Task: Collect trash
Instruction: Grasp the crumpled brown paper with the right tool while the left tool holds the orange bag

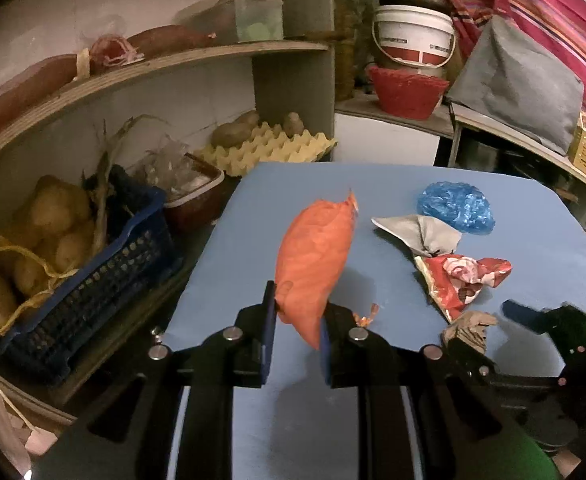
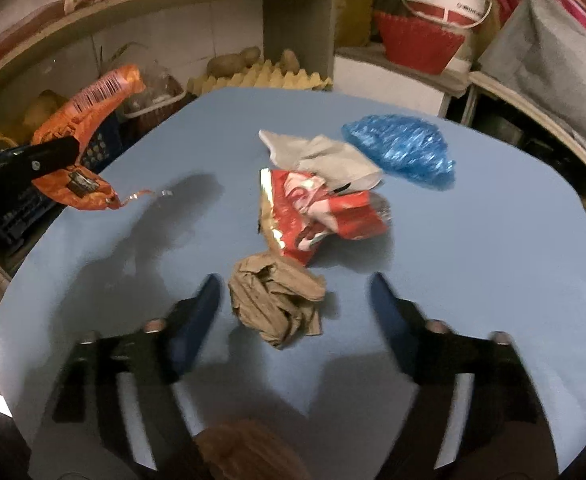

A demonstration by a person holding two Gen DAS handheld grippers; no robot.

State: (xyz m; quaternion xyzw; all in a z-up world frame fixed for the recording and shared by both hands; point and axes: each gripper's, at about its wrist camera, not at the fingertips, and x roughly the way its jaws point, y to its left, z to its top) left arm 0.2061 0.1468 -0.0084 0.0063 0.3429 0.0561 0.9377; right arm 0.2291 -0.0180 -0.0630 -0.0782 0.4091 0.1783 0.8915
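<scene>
My left gripper [image 1: 296,312] is shut on an orange snack wrapper [image 1: 313,264] and holds it above the blue table [image 1: 373,380]; the wrapper also shows in the right wrist view [image 2: 85,120]. My right gripper [image 2: 295,300] is open, its fingers on either side of a crumpled brown paper ball [image 2: 279,304] on the table [image 2: 473,260]. Beyond it lie a red wrapper [image 2: 317,212], a grey-white paper [image 2: 325,156] and a blue plastic bag [image 2: 401,150]. These also show in the left wrist view: red wrapper [image 1: 461,280], grey paper [image 1: 425,232], blue bag [image 1: 457,206].
Shelves to the left hold a blue crate of potatoes [image 1: 65,264], a red-brown tub [image 1: 193,196] and a yellow egg tray [image 1: 269,148]. At the back stand a red basket [image 1: 407,92], a white bucket [image 1: 413,36] and a grey cover [image 1: 521,84].
</scene>
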